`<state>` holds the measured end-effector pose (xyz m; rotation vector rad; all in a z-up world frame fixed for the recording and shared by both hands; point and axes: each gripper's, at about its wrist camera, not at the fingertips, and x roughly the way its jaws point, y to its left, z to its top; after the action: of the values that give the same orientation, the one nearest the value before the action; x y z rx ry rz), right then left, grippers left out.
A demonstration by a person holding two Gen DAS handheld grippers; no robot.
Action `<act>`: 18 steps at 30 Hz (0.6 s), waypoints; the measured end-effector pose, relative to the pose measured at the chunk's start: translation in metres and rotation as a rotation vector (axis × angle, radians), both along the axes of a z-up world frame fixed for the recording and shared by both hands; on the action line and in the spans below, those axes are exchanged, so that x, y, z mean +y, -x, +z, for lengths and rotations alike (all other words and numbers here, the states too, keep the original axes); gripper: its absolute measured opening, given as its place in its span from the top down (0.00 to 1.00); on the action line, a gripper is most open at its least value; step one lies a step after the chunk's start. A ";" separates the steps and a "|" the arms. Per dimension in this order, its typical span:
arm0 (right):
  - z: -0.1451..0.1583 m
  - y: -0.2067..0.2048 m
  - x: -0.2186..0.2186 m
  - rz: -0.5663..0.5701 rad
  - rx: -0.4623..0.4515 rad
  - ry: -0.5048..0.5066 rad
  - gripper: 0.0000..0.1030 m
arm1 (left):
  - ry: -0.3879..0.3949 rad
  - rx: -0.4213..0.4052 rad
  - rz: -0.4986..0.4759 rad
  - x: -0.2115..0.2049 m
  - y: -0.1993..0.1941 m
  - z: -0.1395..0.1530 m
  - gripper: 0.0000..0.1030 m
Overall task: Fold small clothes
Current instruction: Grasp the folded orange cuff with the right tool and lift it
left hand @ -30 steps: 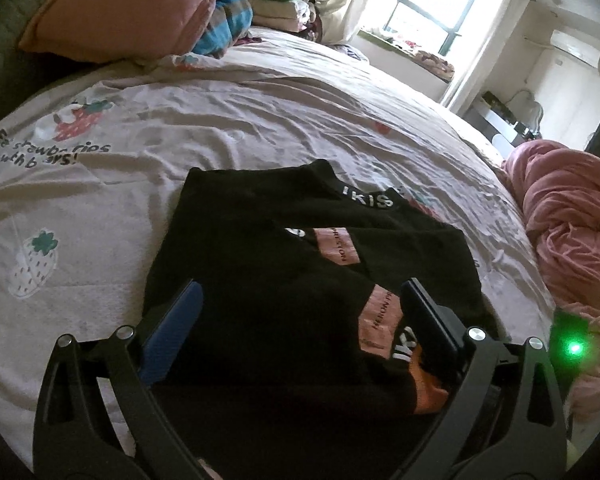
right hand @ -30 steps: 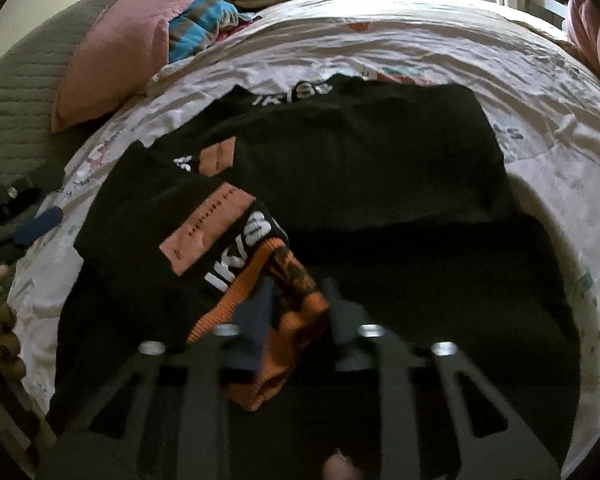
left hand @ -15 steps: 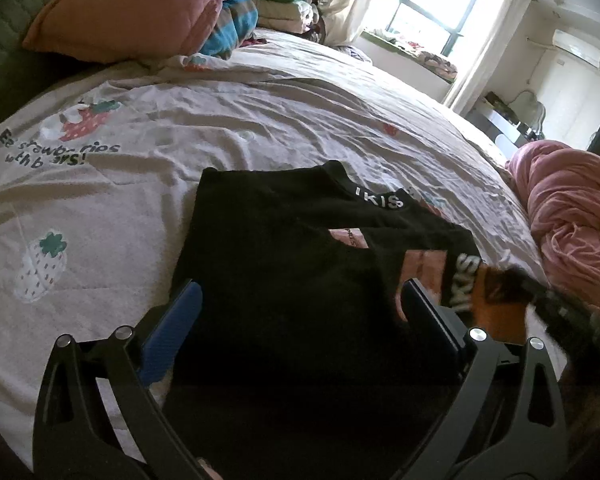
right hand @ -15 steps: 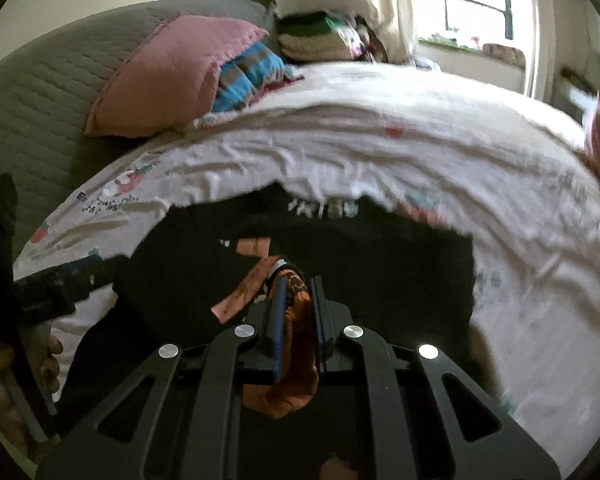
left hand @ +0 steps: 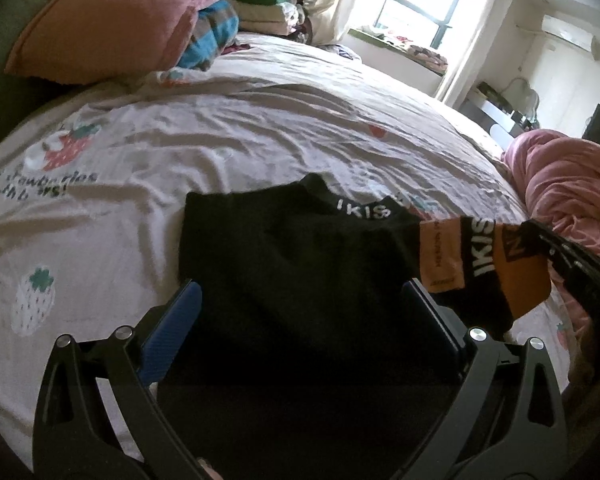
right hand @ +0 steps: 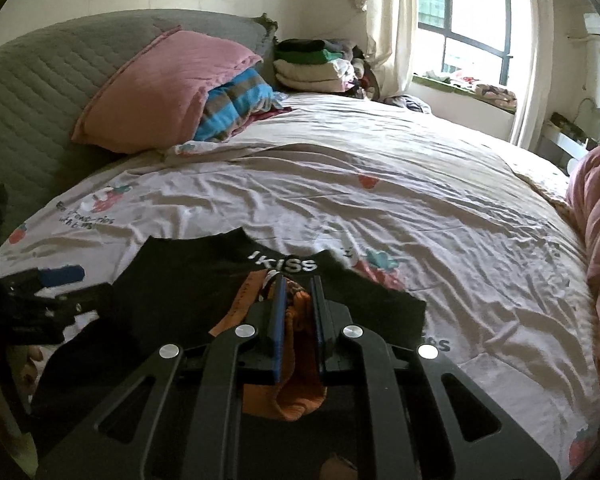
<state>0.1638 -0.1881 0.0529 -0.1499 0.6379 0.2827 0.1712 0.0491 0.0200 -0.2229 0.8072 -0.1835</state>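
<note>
Black garment (left hand: pixel 300 264): on bed (left hand: pixel 228 136), sleeve cuff (left hand: pixel 500 264) lifted. Right gripper (right hand: pixel 298 300): clamped on cuff. Left gripper (left hand: pixel 300 320): jaws apart over garment. Pink pillow (right hand: pixel 164 88), folded stack (right hand: pixel 312 64) behind; pink blanket (left hand: pixel 572 184) right.

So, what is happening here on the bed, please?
A person is folding a small black garment on the bedsheet with two handheld grippers. The right gripper has its jaws shut on the garment's orange cuff and holds that sleeve lifted above the sheet. The left gripper hovers over the garment's near part with its jaws wide open, gripping nothing. The fold is not finished.
</note>
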 end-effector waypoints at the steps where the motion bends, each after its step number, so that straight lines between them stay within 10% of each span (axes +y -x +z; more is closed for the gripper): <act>1: -0.001 -0.002 -0.003 -0.008 0.002 0.000 0.90 | -0.001 -0.001 -0.001 -0.002 -0.003 0.002 0.09; 18: -0.034 -0.016 -0.031 -0.111 0.068 0.038 0.90 | -0.003 0.018 -0.017 0.002 -0.030 -0.024 0.09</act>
<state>0.1794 -0.2193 0.0191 -0.1413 0.7168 0.1692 0.2016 0.0511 -0.0038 -0.2148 0.8271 -0.1965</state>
